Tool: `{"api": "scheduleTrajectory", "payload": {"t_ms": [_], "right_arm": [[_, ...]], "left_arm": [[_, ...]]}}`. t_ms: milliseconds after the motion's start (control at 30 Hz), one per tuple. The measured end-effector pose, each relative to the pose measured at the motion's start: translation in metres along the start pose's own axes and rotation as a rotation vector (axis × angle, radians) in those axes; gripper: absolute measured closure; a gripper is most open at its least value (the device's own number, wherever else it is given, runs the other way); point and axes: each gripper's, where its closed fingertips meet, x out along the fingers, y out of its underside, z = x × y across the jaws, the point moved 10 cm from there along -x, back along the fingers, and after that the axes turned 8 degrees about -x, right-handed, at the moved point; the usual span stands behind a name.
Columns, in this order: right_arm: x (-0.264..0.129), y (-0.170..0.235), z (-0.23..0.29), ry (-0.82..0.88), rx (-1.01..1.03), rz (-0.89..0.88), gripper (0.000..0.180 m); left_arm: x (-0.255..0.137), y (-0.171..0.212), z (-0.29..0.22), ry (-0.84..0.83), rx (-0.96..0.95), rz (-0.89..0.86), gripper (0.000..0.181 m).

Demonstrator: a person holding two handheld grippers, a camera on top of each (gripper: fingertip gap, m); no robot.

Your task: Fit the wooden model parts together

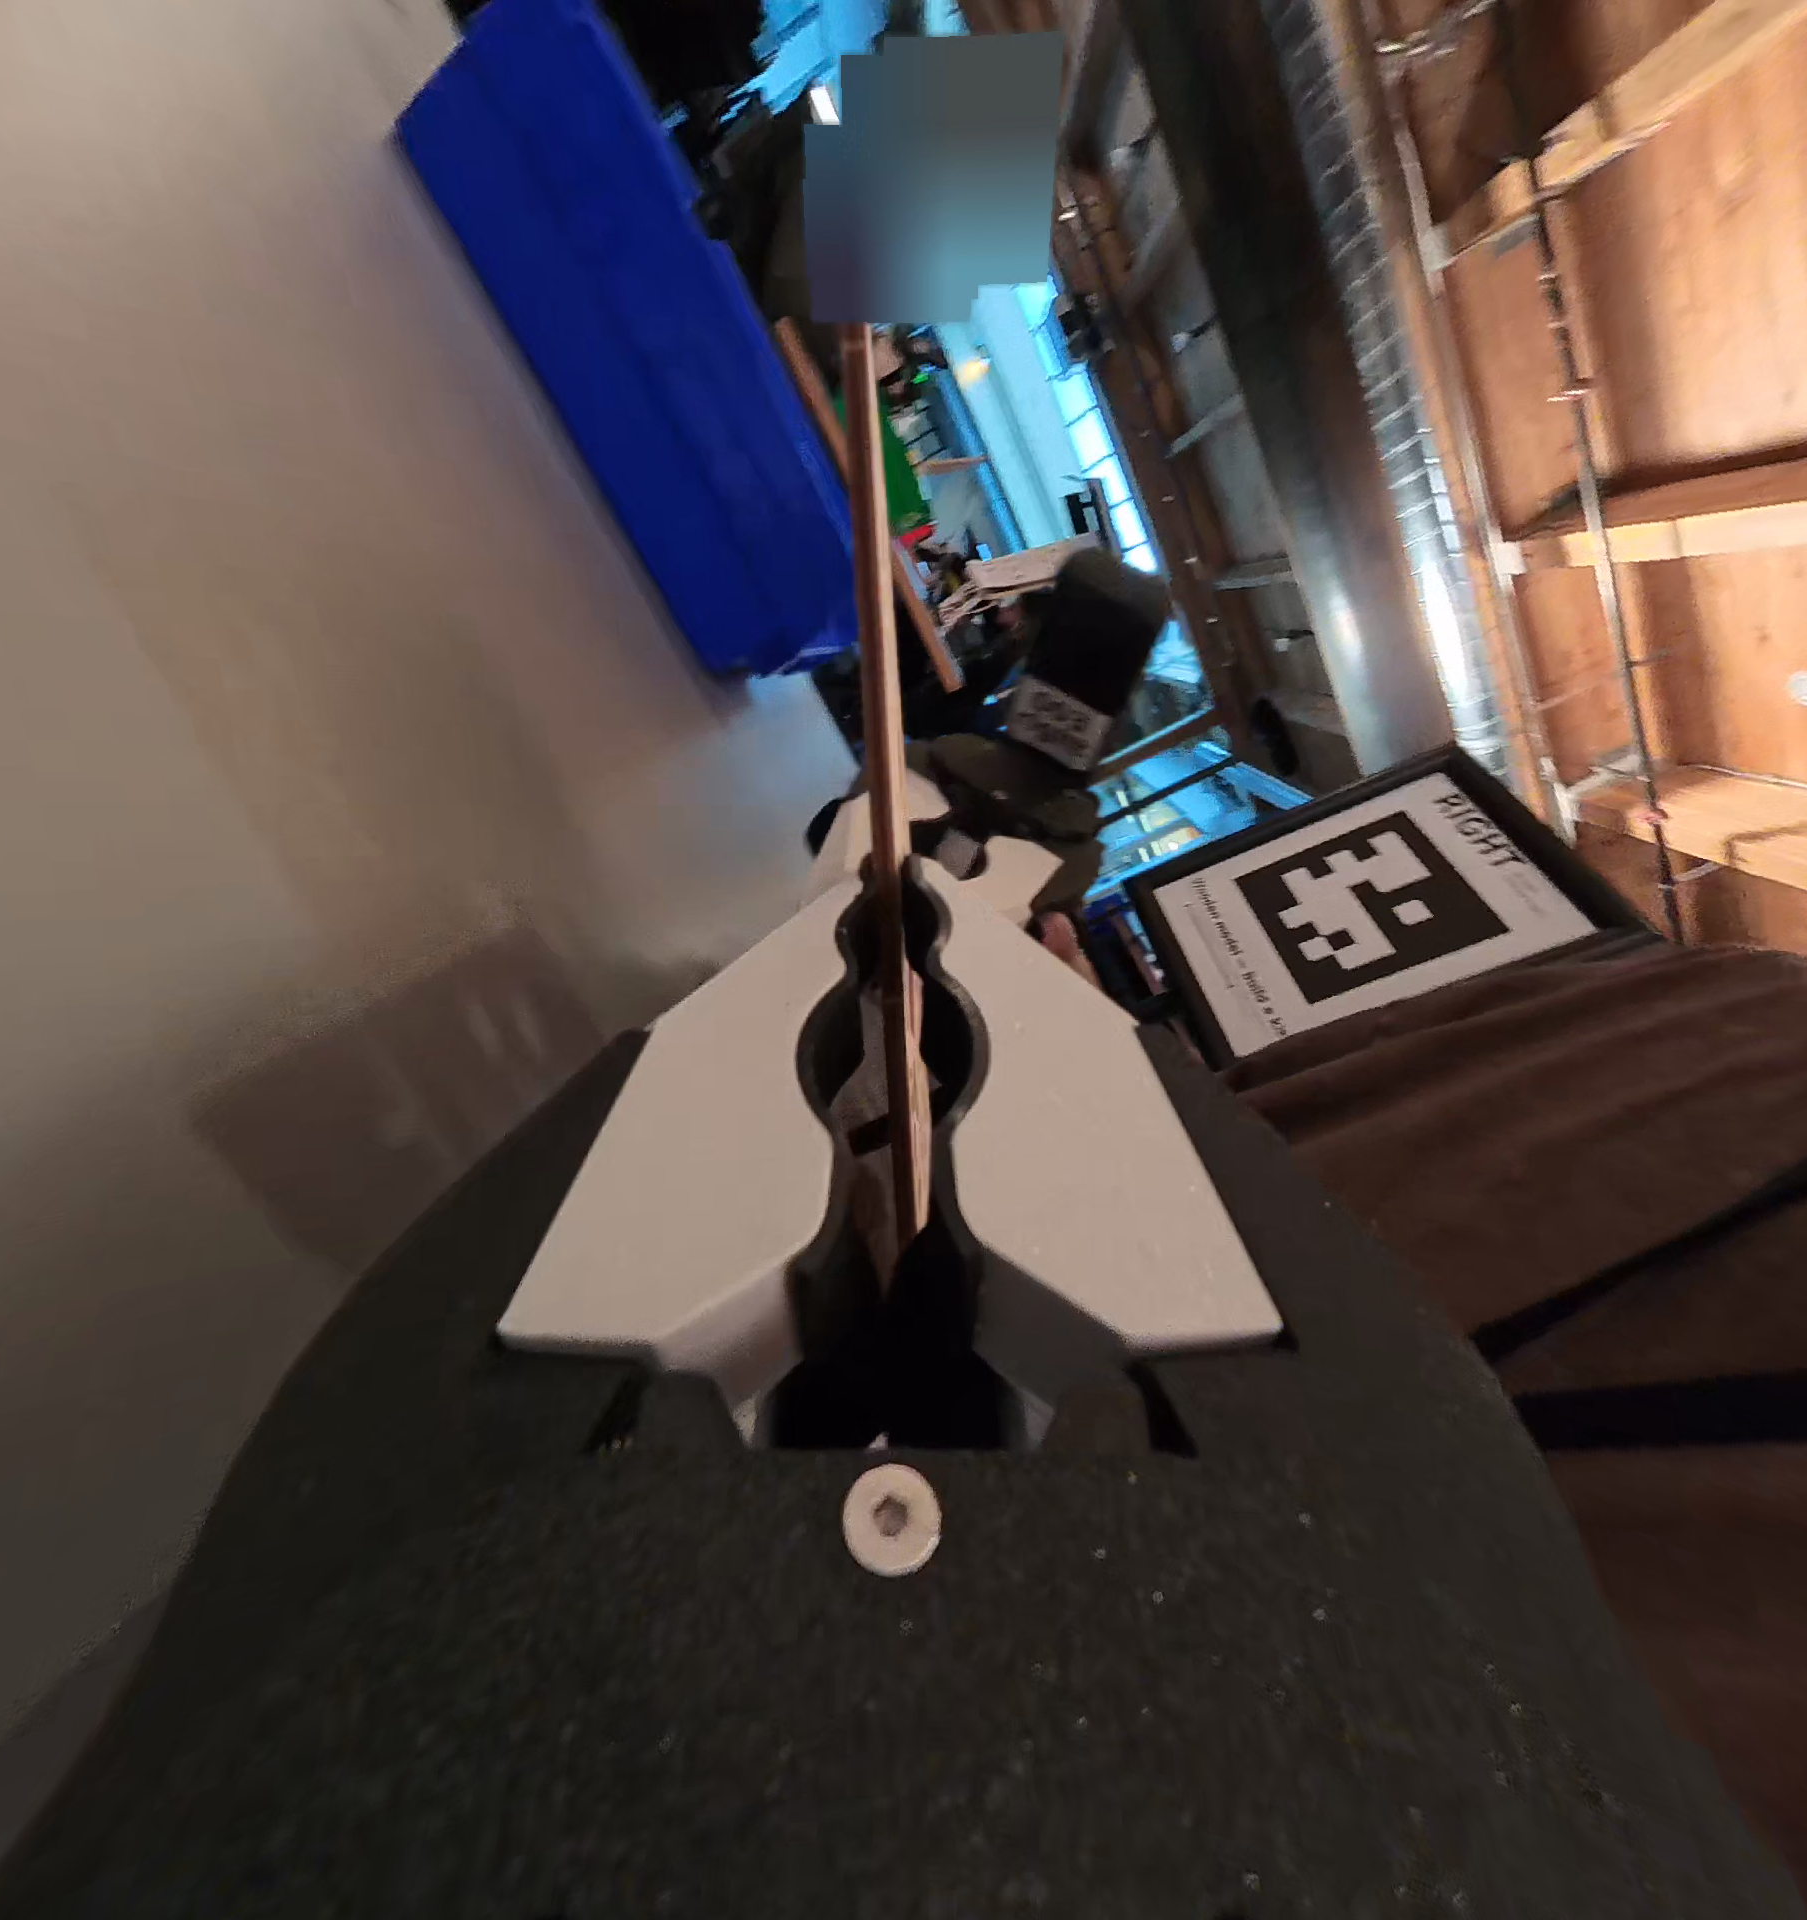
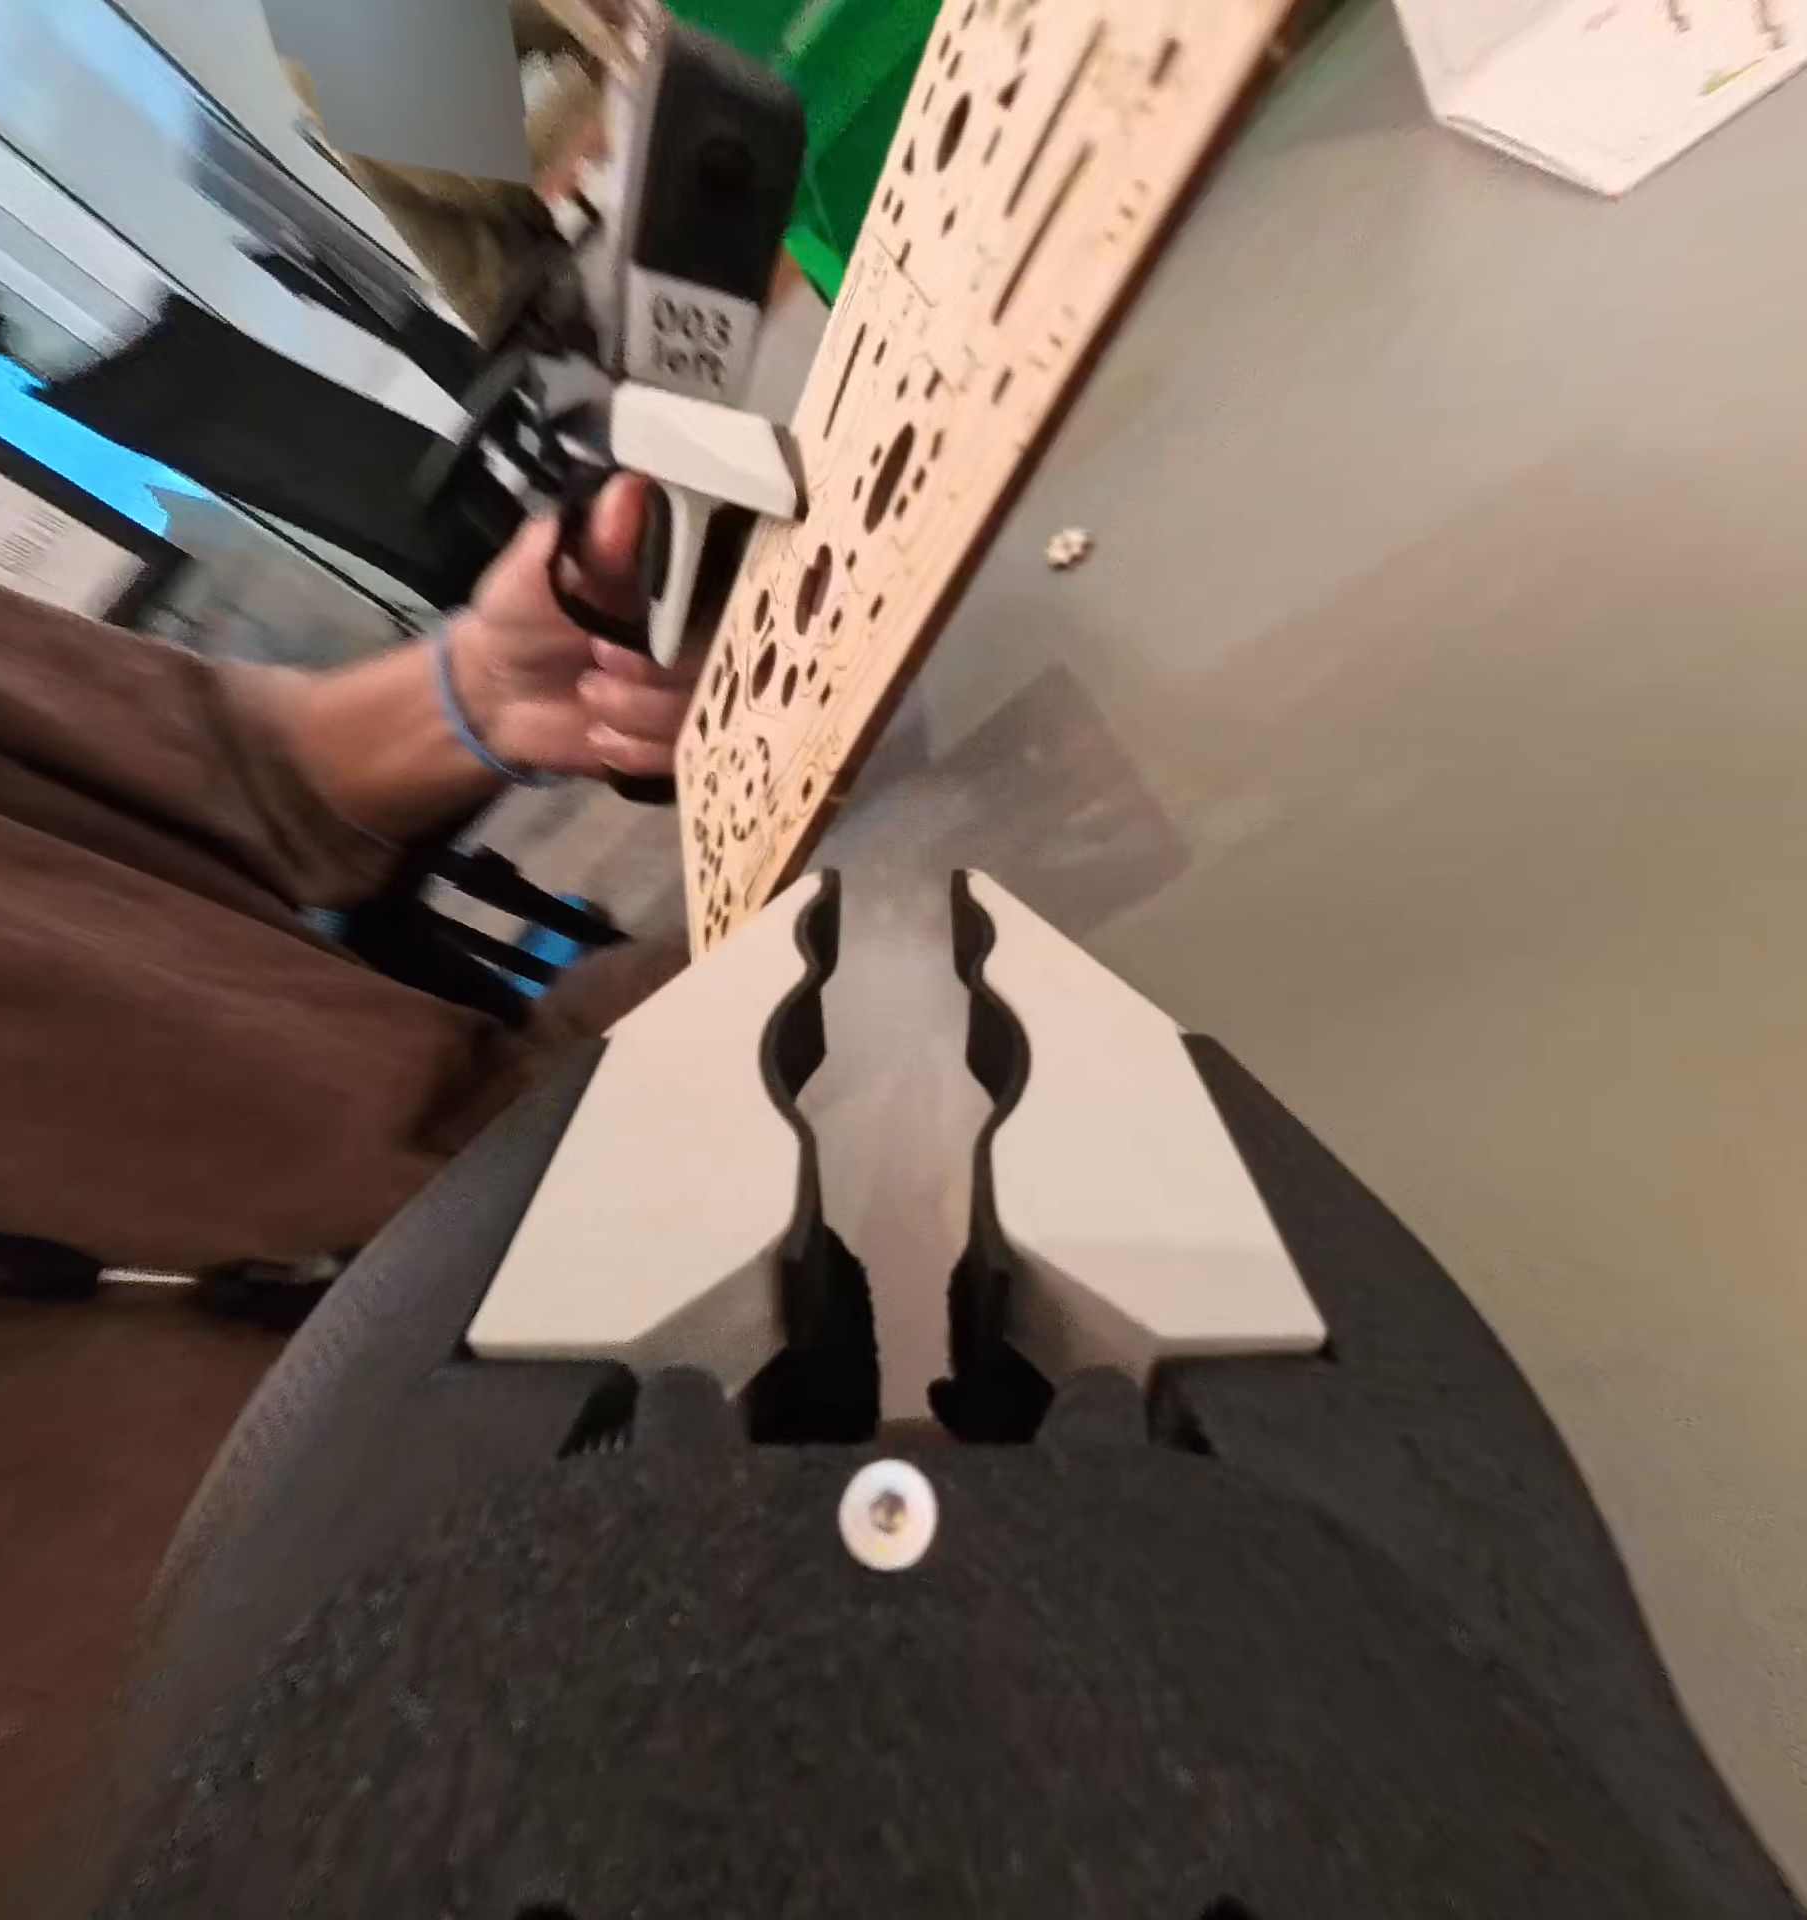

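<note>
Thin laser-cut plywood sheet (image 2: 966, 343), pale, riddled with punched holes and slots, stands tilted on edge over the smooth grey desk (image 2: 1450, 831). Left tongs (image 1: 891, 883) clamped on it edge-on. Right tongs (image 2: 899, 894) apart, empty, just below the sheet's lower corner. Hand (image 2: 556, 665) grips left handle.

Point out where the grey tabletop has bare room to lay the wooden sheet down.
Bare grey tabletop lies right of the wooden sheet, below the white paper, apart from one small loose piece. Left is crowded: the left gripper and hand.
</note>
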Motion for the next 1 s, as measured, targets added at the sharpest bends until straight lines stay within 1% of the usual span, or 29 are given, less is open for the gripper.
{"api": "scheduleTrajectory", "payload": {"t_ms": [33,133,267,333,400,433,533,600,700,733,800,833,933,1000], "right_arm": [[-0.001,-0.001,0.000,-0.024,0.034,-0.031,0.159],[-0.008,-0.004,-0.004,-0.047,0.089,-0.086,0.163],[-0.020,-0.004,-0.009,-0.130,0.162,-0.132,0.151],[-0.015,-0.007,-0.008,-0.142,0.180,-0.169,0.146],[-0.006,-0.009,-0.004,-0.147,0.167,-0.156,0.145],[-0.004,-0.011,-0.003,-0.140,0.161,-0.160,0.150],[-0.007,-0.012,-0.005,-0.118,0.169,-0.190,0.173],[-0.009,-0.010,-0.007,-0.140,0.192,-0.177,0.175],[-0.011,-0.007,-0.010,-0.150,0.233,-0.189,0.176],[-0.011,-0.006,-0.011,-0.145,0.255,-0.193,0.177],[-0.011,-0.003,-0.014,-0.126,0.285,-0.185,0.177],[-0.011,-0.003,-0.016,-0.126,0.289,-0.180,0.177],[-0.011,-0.002,-0.021,-0.146,0.274,-0.149,0.177],[-0.012,0.000,-0.024,-0.175,0.253,-0.089,0.177]], "left_arm": [[0.001,0.000,-0.004,0.024,0.017,-0.008,0.180],[0.004,-0.001,-0.008,0.036,0.045,-0.027,0.180],[-0.004,-0.005,-0.006,0.016,0.046,-0.070,0.180],[-0.004,-0.005,-0.005,0.026,0.040,-0.077,0.180],[0.003,-0.001,-0.004,0.016,0.046,-0.049,0.180],[0.006,0.001,-0.005,0.013,0.053,-0.034,0.180],[0.009,0.003,-0.007,0.013,0.076,-0.013,0.180],[0.011,0.002,-0.009,0.018,0.088,0.011,0.180],[0.014,0.001,-0.007,-0.020,0.105,0.047,0.178],[0.015,0.001,-0.005,-0.034,0.102,0.062,0.175],[0.016,0.001,-0.001,-0.030,0.073,0.099,0.158],[0.017,0.001,0.001,-0.028,0.056,0.117,0.152],[0.019,0.003,0.006,-0.077,0.077,0.150,0.152],[0.020,0.002,0.010,-0.136,0.119,0.184,0.153]]}}
